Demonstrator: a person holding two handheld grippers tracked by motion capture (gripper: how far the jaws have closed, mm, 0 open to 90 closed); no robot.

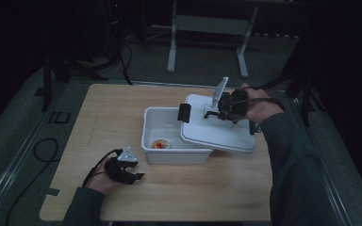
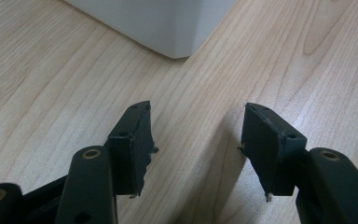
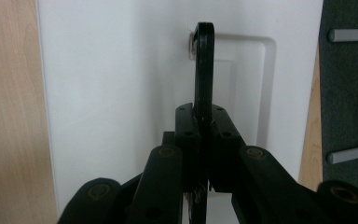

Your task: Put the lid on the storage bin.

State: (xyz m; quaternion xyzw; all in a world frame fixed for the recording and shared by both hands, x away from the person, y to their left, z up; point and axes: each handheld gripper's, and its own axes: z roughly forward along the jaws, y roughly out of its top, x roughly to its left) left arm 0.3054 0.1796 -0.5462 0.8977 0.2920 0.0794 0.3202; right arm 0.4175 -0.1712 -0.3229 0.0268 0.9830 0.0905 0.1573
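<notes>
A: How are the tongs set?

B: The right gripper (image 3: 204,122) is clamped on the lid's black handle (image 3: 204,70); the lid (image 1: 217,129) is held tilted across the bin's (image 1: 165,136) right end, its long axis running left-right.

A: And the other?

B: The left gripper (image 2: 196,140) is held apart, nothing between; the bin is seen just ahead of it; the lid is nearer the right hand.

Light wood table (image 1: 193,188) here, white bin (image 1: 176,153) sitting roughly mid-table, and my left tool (image 1: 133,173) resting on it just beside the bin.
</notes>
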